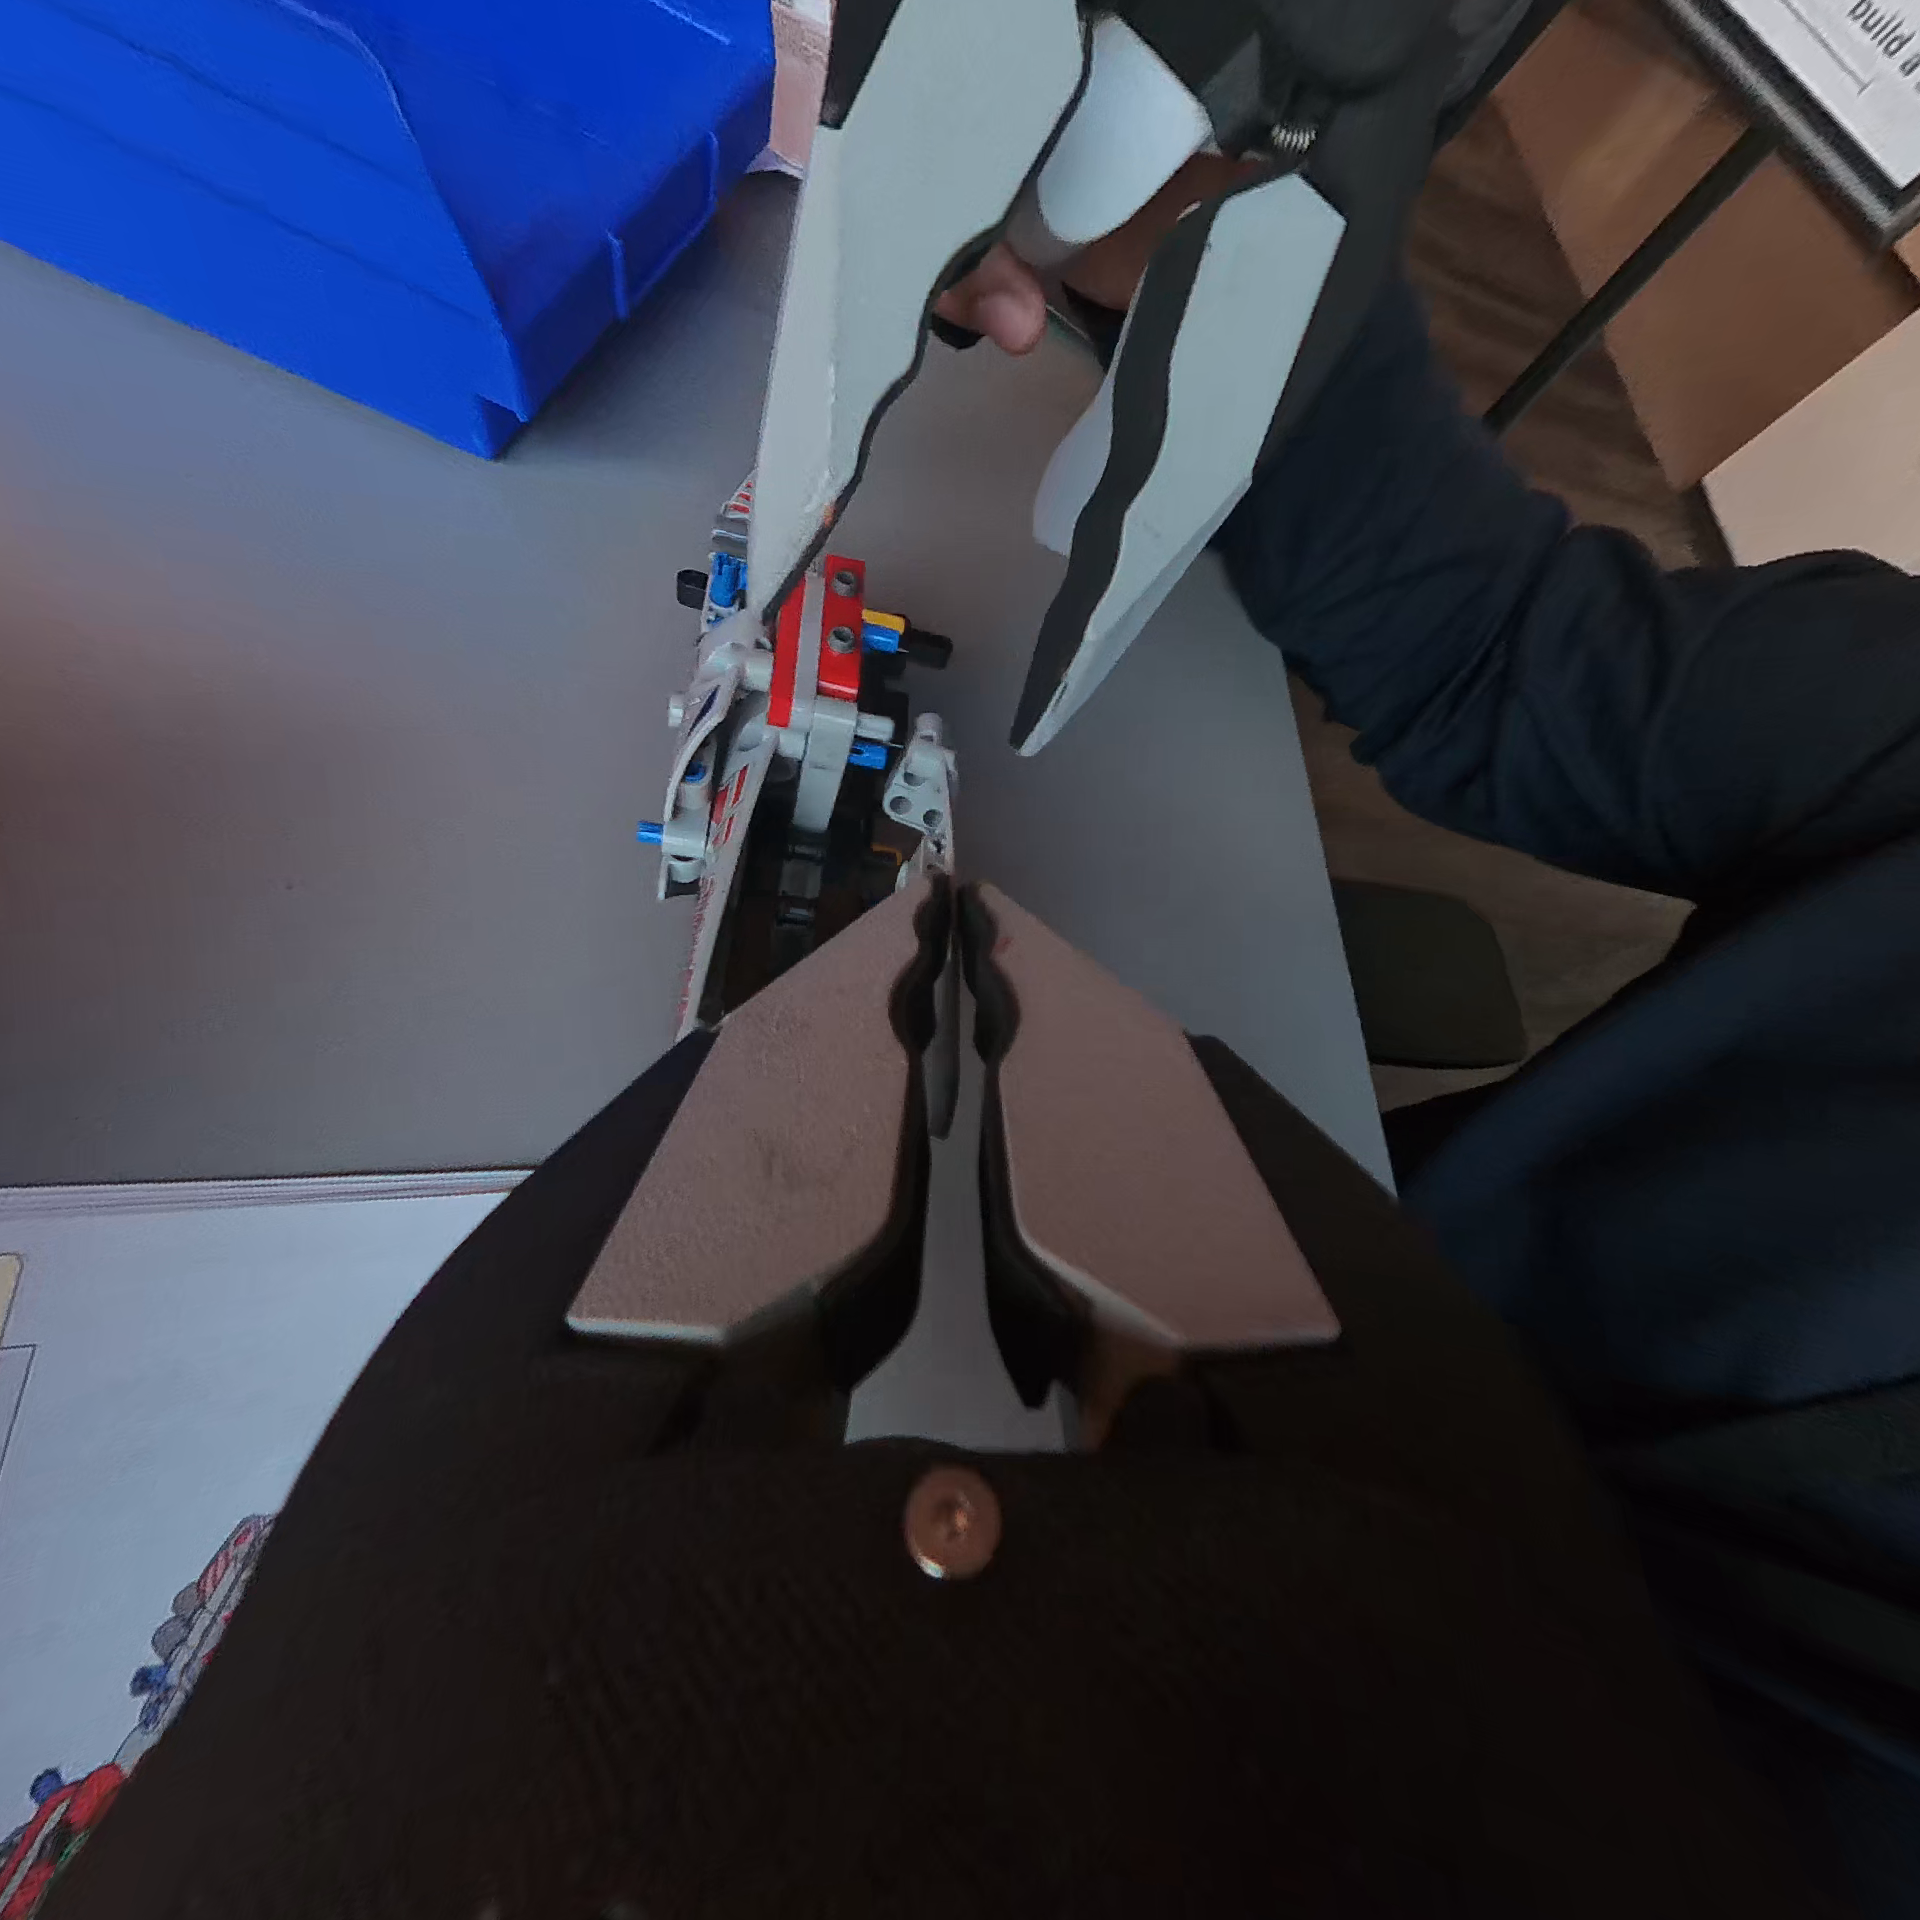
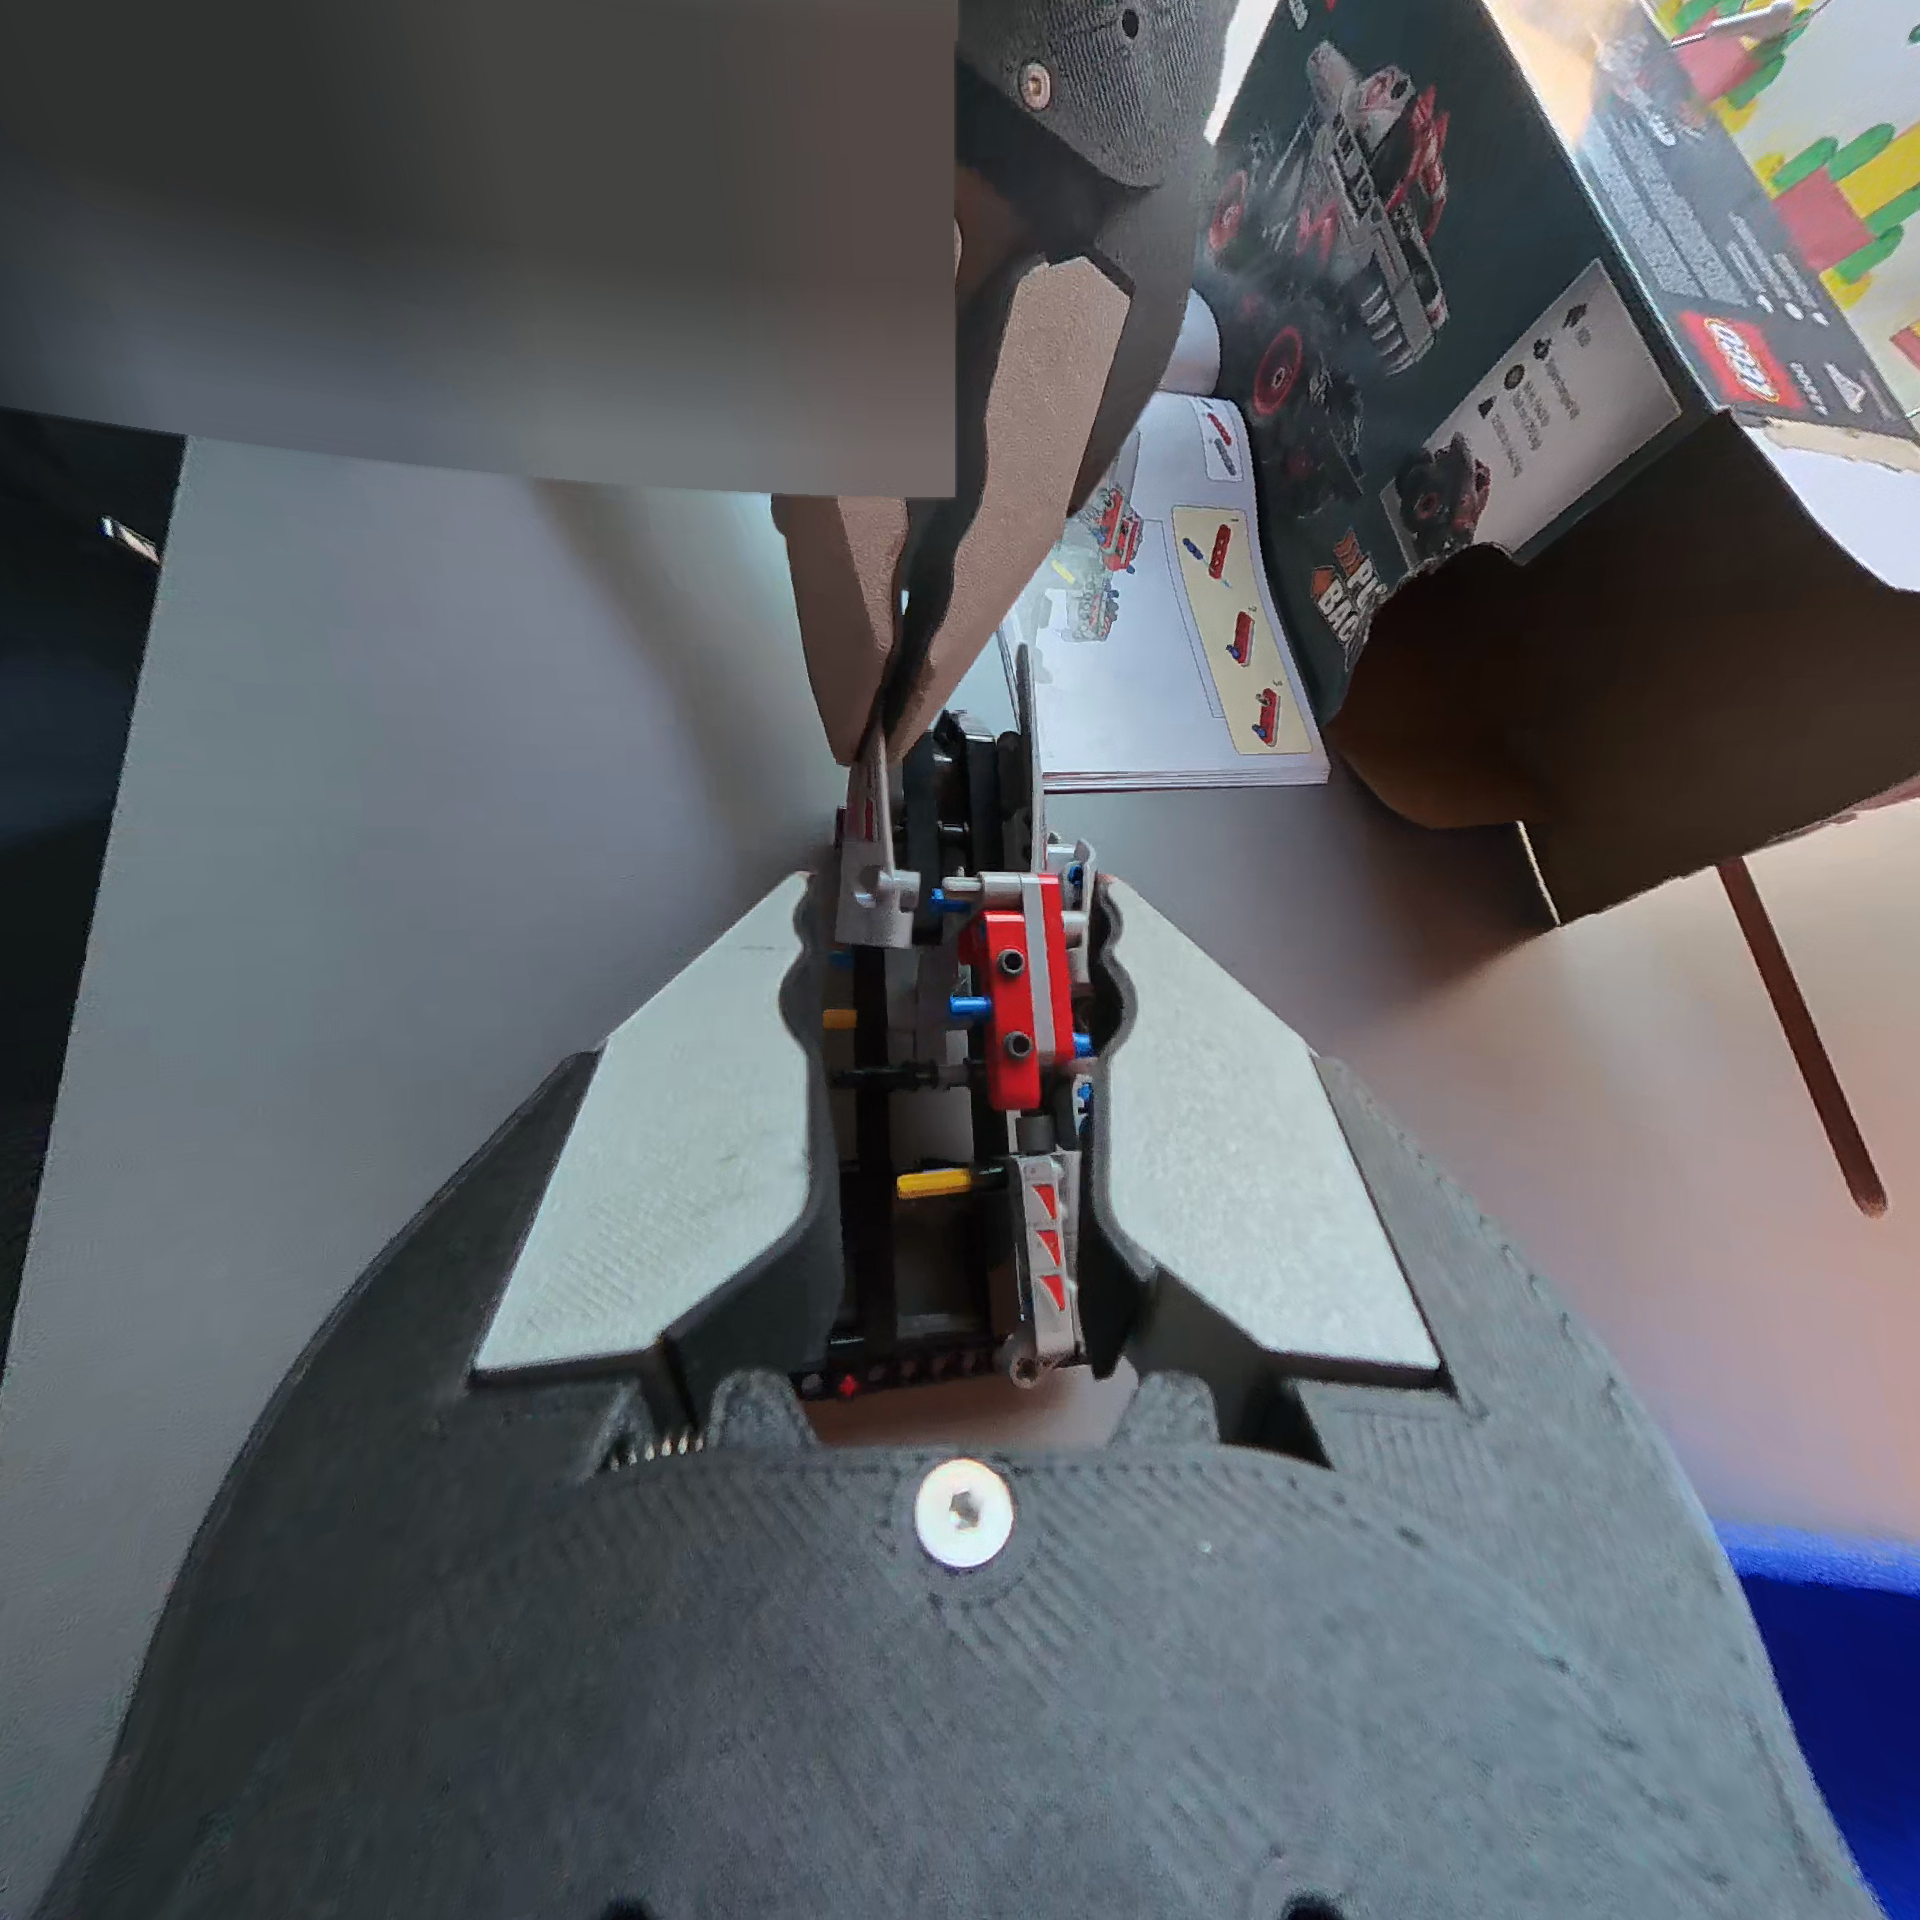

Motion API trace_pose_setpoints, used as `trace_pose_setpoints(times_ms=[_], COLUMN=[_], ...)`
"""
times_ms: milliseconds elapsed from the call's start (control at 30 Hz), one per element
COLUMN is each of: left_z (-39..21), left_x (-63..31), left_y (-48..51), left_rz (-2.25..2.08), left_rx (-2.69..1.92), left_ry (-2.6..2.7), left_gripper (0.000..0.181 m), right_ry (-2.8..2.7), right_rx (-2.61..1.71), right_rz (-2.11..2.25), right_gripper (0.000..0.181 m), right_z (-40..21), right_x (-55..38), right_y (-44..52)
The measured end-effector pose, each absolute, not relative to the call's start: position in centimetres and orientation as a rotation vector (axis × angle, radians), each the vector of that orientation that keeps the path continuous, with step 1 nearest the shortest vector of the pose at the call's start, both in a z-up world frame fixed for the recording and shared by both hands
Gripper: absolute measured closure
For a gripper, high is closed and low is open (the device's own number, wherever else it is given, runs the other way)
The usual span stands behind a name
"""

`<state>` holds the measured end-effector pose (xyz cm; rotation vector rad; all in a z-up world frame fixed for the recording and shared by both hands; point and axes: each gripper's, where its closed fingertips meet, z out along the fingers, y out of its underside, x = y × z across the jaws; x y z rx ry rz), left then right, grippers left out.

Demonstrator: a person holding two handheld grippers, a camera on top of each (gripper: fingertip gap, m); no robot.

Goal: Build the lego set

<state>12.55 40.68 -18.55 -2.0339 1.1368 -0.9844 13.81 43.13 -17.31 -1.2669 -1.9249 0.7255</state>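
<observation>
A partly built lego model of grey, black and red parts with blue and yellow pins stands on its narrow side over the grey table. My left gripper is shut on a thin grey panel at one end of the model. In the right wrist view the left gripper comes in from above. My right gripper has a finger along each side of the model and holds it between them. It reaches in from the top of the left wrist view.
A blue bin stands at the back left. An open instruction booklet and the torn-open lego box lie beyond the model. A brown stick lies by the box. A dark sleeve is past the table edge. The tips of both grippers are at nearly the same place.
</observation>
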Motion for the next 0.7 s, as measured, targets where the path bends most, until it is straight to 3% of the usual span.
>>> trace_pose_setpoints(times_ms=[700], left_z=[-18.5], left_x=[12.4], left_y=[40.9], left_rz=[-0.970], left_rx=[-1.938], left_ry=[1.051], left_gripper=[0.181], right_ry=[-2.027], right_rx=[-1.291], right_rz=[0.628], right_gripper=[0.147], right_z=[-18.1], right_x=[13.2], right_y=[43.5])
